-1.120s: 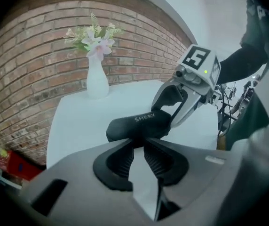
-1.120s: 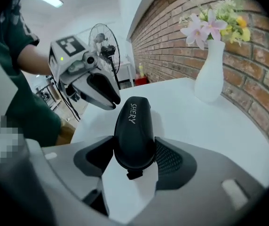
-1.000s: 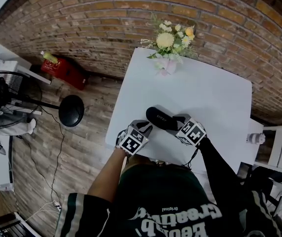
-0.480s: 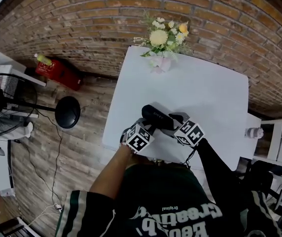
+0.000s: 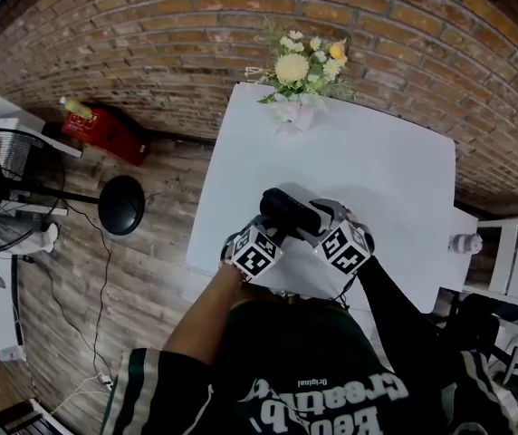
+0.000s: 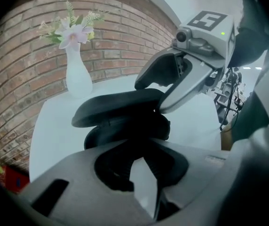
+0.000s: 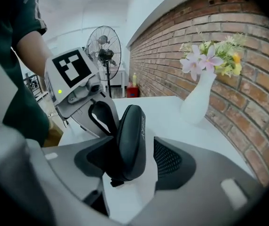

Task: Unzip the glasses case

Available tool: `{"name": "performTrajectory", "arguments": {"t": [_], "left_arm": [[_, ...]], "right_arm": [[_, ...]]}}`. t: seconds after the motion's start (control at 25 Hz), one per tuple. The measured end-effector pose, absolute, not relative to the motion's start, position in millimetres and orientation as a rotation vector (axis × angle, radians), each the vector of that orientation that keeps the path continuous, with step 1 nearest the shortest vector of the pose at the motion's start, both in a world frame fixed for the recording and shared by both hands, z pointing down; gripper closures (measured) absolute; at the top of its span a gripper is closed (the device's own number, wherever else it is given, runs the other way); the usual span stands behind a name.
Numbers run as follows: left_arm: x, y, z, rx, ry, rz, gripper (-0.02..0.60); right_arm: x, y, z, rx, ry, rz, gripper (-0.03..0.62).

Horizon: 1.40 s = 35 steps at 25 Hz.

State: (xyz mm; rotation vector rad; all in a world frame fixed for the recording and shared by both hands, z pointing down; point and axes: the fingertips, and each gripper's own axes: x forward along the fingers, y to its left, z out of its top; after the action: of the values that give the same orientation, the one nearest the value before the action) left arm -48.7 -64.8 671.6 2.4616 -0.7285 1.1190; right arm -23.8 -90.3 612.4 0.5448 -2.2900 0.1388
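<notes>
Glasses case (image 5: 286, 211) now tilted, lengthwise left-right

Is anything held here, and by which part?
The left gripper, jaws just narrowed, appears to pinch the open case at its near end. The right gripper, jaws just closing, straddles the lid; one pad stands clear, so no grip.

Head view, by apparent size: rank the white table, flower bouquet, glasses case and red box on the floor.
1. white table
2. flower bouquet
3. red box and glasses case: too close to rank; the case is partly covered, the box farther away.
</notes>
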Motion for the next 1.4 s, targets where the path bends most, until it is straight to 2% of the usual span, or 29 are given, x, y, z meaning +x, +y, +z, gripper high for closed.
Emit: {"name": "performTrajectory", "arguments": {"t": [0.08,0.32,0.4,0.48,0.92,1.08,1.24,1.4], "left_arm": [[-48.8,-65.0,671.3,2.461,-0.729,1.110,0.517],[-47.8,-66.3,671.4,2.458,-0.721,1.107,0.517],[-47.7,-66.7,671.6,2.456,-0.724,1.104,0.514],[-47.2,-66.9,671.2,2.456,-0.731,1.097,0.518],[-47.5,-66.5,671.8,2.435,-0.745,1.068,0.520],[-49.2,-70.1,669.5,2.436,-0.774,1.048,0.501],[-49.4,-72.8,660.3,2.454,-0.802,1.024,0.471],[-48.4,-74.0,644.3,2.460,-0.841,0.945,0.456]], "right_arm": [[-15.8,-101.6,606.6,0.596,-2.297,0.139,0.322],[13.1,-136.2,609.2,0.809,-2.257,0.218,0.410],[23.2,-146.0,616.1,0.875,-2.192,0.213,0.462],[31.5,-152.7,626.3,0.930,-2.132,0.246,0.473],[54.4,-152.1,683.7,1.053,-1.947,0.630,0.474],[49.9,-153.4,671.9,1.061,-1.985,0.590,0.482],[43.2,-152.5,648.5,1.092,-2.095,0.583,0.428],[42.6,-150.0,615.4,1.182,-2.221,0.579,0.427]]}}
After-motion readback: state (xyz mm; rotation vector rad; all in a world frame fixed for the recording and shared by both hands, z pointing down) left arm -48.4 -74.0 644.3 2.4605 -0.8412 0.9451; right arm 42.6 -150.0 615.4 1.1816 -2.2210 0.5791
